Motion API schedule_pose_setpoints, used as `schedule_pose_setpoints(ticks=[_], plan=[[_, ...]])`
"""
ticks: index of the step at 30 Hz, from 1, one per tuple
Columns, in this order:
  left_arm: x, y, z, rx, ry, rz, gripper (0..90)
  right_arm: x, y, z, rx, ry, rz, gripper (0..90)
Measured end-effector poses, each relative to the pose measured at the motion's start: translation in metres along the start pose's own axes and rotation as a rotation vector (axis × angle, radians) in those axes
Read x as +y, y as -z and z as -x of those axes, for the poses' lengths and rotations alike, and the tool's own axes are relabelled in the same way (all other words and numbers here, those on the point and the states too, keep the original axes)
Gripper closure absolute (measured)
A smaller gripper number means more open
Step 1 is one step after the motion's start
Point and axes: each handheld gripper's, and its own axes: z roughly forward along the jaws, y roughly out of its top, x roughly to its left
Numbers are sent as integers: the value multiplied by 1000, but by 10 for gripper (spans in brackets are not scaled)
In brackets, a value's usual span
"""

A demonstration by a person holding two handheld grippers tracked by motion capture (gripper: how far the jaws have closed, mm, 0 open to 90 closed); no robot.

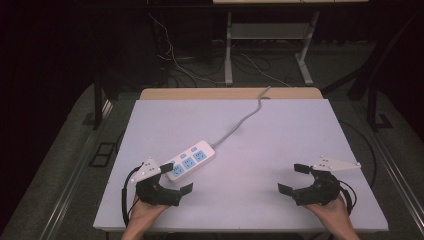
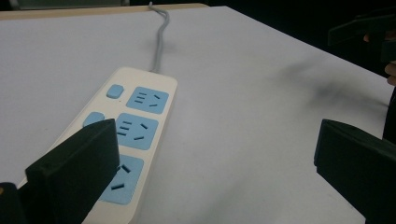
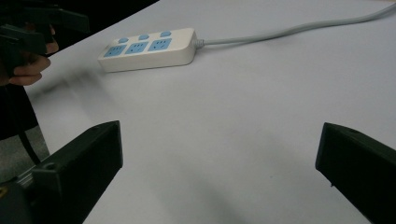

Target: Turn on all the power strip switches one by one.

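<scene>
Power strip [image 1: 191, 159] lies centre-left on white tabletop [image 1: 280, 145], grey cord [image 1: 240, 122] running to upper edge. Left claw [image 1: 176, 178] spread apart, one jaw beside strip's near end. Right claw [image 1: 294, 178] spread apart, lower right.

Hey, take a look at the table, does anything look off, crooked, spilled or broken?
Nothing stands out. The white three-outlet power strip with blue sockets lies flat and intact, diagonal on the white table, its grey cord trailing off the far edge. The left gripper and right gripper are both open and hold nothing.
</scene>
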Motion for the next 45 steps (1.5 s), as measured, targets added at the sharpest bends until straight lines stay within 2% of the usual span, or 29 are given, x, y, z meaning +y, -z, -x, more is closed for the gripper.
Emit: schedule_pose_setpoints(ticks=[25, 36, 45], plan=[[2, 2, 0, 13, 15, 7, 0, -3, 1, 3, 20, -9, -13, 6], [8, 1, -1, 7, 8, -24, 0, -3, 1, 4, 22, -2, -20, 6], [16, 2, -4, 7, 18, -46, 0, -4, 1, 5, 13, 1, -24, 6]])
